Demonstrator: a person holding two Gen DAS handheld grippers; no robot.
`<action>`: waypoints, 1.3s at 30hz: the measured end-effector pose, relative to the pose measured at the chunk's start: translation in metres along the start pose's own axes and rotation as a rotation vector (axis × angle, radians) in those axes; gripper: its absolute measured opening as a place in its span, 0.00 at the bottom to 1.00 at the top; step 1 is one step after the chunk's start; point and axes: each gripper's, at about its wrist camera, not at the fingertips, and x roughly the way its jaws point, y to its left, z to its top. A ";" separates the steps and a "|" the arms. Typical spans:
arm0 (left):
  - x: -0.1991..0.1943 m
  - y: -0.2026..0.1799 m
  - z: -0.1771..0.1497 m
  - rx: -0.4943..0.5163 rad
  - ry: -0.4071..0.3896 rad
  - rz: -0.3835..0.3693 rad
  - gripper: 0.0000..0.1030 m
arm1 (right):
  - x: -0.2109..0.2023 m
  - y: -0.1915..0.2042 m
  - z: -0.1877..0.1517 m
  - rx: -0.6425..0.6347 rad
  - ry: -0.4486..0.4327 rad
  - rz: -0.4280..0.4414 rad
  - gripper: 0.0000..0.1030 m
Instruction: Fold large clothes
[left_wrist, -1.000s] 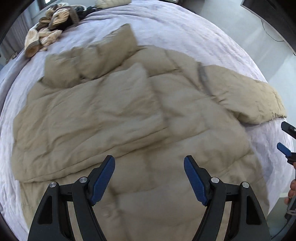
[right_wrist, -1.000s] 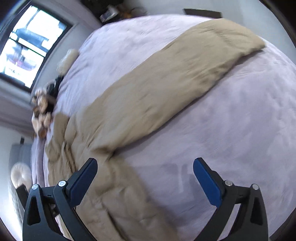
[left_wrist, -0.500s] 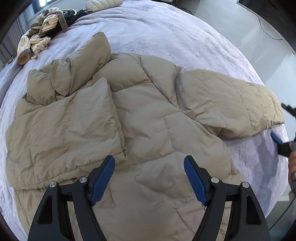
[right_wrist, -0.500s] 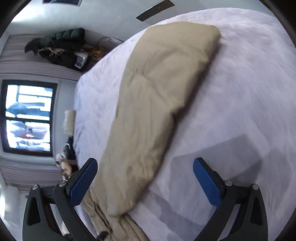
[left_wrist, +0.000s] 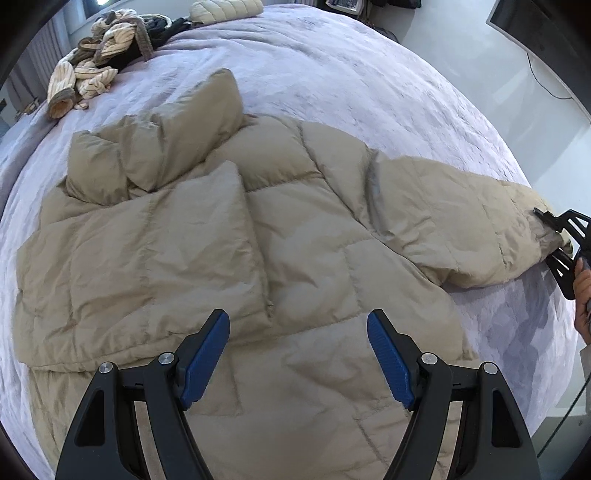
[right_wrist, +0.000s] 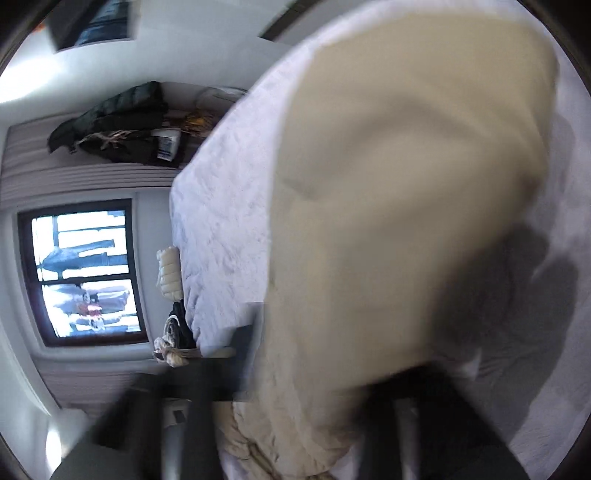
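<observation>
A beige puffer jacket (left_wrist: 295, 236) lies spread on the lilac bedspread (left_wrist: 351, 81), its left sleeve folded across the body. My left gripper (left_wrist: 298, 354) is open and empty, hovering above the jacket's lower part. The right sleeve (left_wrist: 461, 221) stretches out to the right. My right gripper (left_wrist: 557, 236) is at the sleeve's cuff, with fabric bunched between its jaws. In the right wrist view the sleeve (right_wrist: 406, 203) fills the frame, blurred, and the fingers are hidden under it.
A heap of striped and dark clothes (left_wrist: 103, 55) and a cream folded item (left_wrist: 225, 9) lie at the far end of the bed. A window (right_wrist: 85, 273) and dark clothes on a shelf (right_wrist: 110, 125) are beyond. The bed edge drops off at the right.
My right gripper moved to the end of the right sleeve and closed on its cuff. My left gripper stayed open above the jacket with little movement.
</observation>
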 end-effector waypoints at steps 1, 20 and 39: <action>0.000 0.002 0.000 0.004 -0.002 0.009 0.76 | 0.001 0.002 -0.002 0.000 -0.006 0.015 0.11; -0.028 0.148 -0.011 -0.200 -0.082 0.099 0.76 | 0.105 0.230 -0.244 -0.866 0.270 0.109 0.09; -0.034 0.270 -0.052 -0.408 -0.097 0.122 0.76 | 0.199 0.113 -0.463 -1.268 0.490 -0.346 0.50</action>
